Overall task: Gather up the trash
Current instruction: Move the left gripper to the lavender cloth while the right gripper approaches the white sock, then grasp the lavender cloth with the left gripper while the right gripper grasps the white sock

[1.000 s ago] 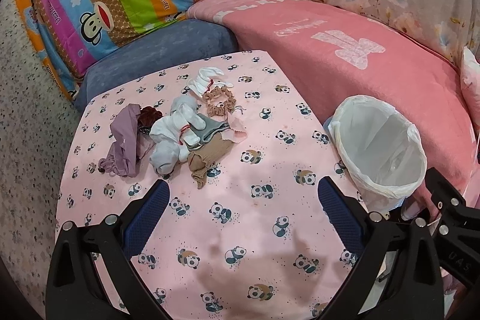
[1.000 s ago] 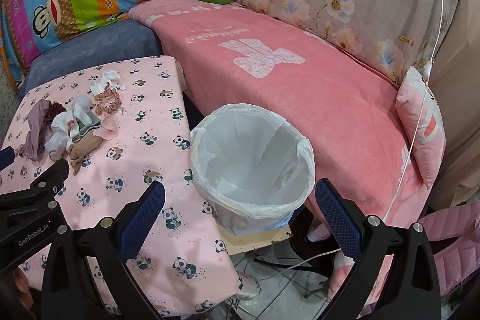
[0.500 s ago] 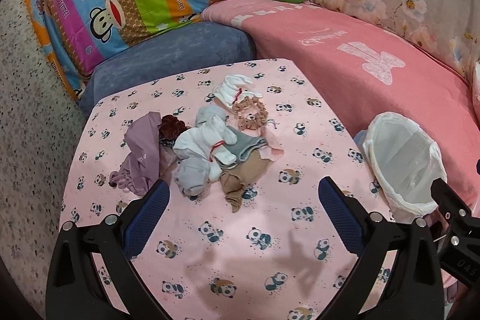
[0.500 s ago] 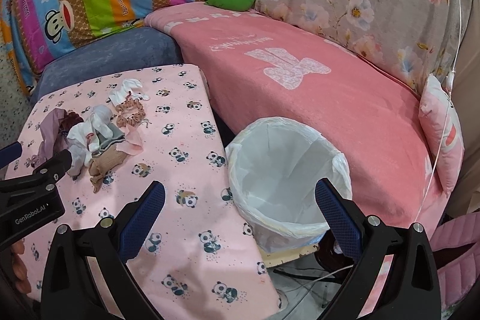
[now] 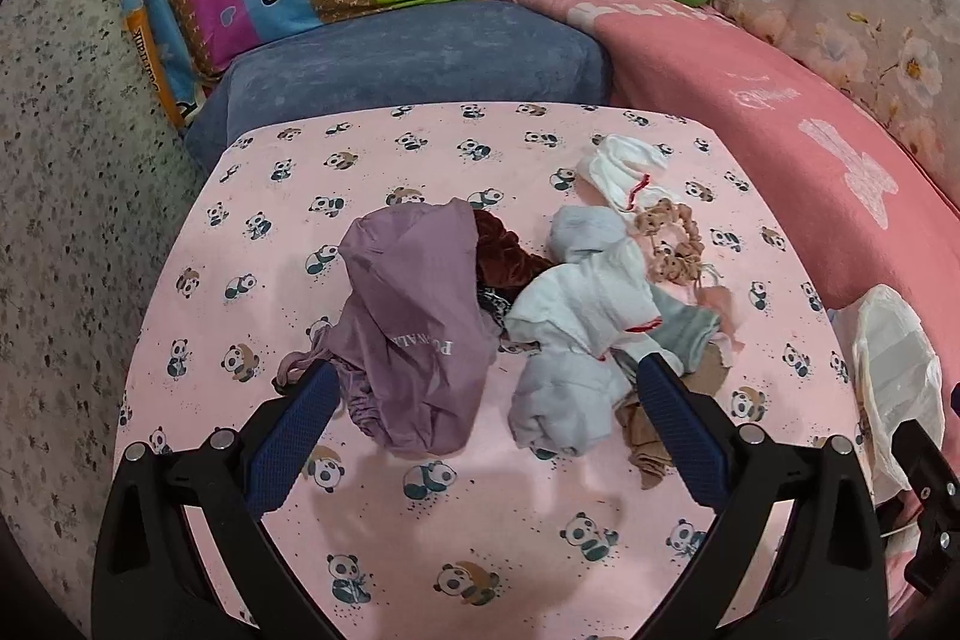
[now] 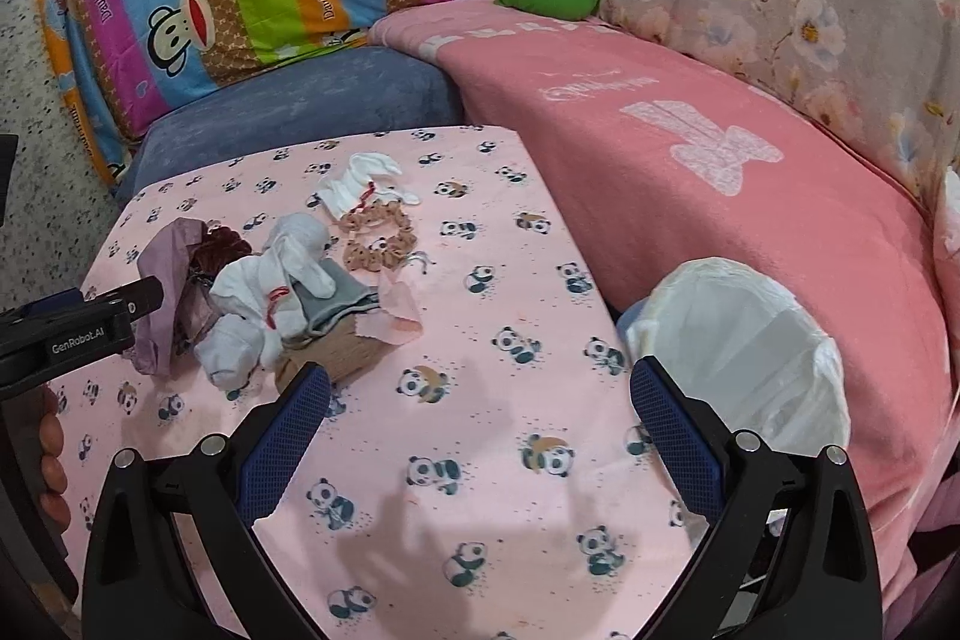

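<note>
My left gripper [image 5: 480, 400]: its two blue fingers are wide apart and hold nothing. It hangs low over the near side of the pile.

My right gripper [image 6: 480, 400]: fingers wide apart too, holding nothing. It hangs over bare panda cloth, between the pile and the bin.

The trash: one pile of soft things on the table [image 5: 492, 538], near the middle and toward the far right corner.

What I count: one purple cloth bag [image 5: 414, 334], one dark red scrunchie [image 5: 504, 259], one tan scrunchie [image 5: 672, 244], one white sock [image 5: 624, 172] by itself at the far side, a bunch of pale socks [image 5: 576, 334] I cannot count apart, and one brown stocking [image 5: 648, 436].

The bin [image 6: 744, 346]: one, with a white bag in it, just off the table's right edge.

What matters next: the purple bag sits right in front of my left fingers, its long side running away from me. My left gripper is the nearer one, so I think it should grab first.
</note>
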Demonstrator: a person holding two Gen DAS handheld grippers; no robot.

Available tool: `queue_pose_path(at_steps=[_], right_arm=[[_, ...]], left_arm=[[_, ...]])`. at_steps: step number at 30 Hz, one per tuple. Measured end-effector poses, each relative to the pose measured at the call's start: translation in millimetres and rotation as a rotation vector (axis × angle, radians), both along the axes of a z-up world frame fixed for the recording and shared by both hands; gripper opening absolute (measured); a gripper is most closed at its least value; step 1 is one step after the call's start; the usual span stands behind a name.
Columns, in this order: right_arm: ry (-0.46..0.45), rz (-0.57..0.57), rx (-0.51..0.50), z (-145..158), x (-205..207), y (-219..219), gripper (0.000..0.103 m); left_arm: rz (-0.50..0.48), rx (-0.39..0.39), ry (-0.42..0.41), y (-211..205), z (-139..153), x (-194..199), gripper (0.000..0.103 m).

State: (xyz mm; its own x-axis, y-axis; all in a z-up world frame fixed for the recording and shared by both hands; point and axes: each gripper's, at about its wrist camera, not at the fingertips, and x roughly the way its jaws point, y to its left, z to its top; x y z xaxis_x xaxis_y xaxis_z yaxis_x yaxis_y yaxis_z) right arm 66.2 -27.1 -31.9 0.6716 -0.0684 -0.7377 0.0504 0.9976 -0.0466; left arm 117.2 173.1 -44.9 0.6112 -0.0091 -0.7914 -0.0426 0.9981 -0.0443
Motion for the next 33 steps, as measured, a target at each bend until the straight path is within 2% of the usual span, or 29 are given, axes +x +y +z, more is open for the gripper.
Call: queue_pose_path(at_steps=[4,10,15,17,21,23,24,26,28,30,33], right_arm=[[0.026,0.035,0.037,-15,18,24,0.098],[0.041,0.086,0.070,-31,47,54,0.098],[0.054,0.116,0.085,-41,74,77,0.089],[0.065,0.129,0.086,-46,84,85,0.085],[0.099,0.149,0.104,-59,102,97,0.073],[0.115,0.162,0.112,-65,110,104,0.068],[0.123,0.170,0.115,-68,113,106,0.064],[0.143,0.181,0.112,-75,119,112,0.053],[0.168,0.195,0.119,-81,123,116,0.031],[0.187,0.207,0.137,-84,124,118,0.018],[0.172,0.219,0.151,-80,120,120,0.011]], left_arm=[[0.001,-0.015,0.028,16,-13,14,0.095],[-0.009,-0.125,0.079,36,-30,35,0.094],[-0.030,-0.182,0.108,45,-39,47,0.076],[-0.052,-0.213,0.125,47,-42,49,0.064],[-0.086,-0.235,0.141,47,-47,52,0.049],[-0.096,-0.252,0.152,49,-49,53,0.035],[-0.100,-0.261,0.158,51,-51,53,0.032],[-0.102,-0.273,0.165,54,-52,54,0.016],[-0.102,-0.277,0.164,57,-51,53,0.008],[-0.102,-0.282,0.154,60,-47,50,0.007],[-0.103,-0.288,0.127,63,-35,46,0.004]])
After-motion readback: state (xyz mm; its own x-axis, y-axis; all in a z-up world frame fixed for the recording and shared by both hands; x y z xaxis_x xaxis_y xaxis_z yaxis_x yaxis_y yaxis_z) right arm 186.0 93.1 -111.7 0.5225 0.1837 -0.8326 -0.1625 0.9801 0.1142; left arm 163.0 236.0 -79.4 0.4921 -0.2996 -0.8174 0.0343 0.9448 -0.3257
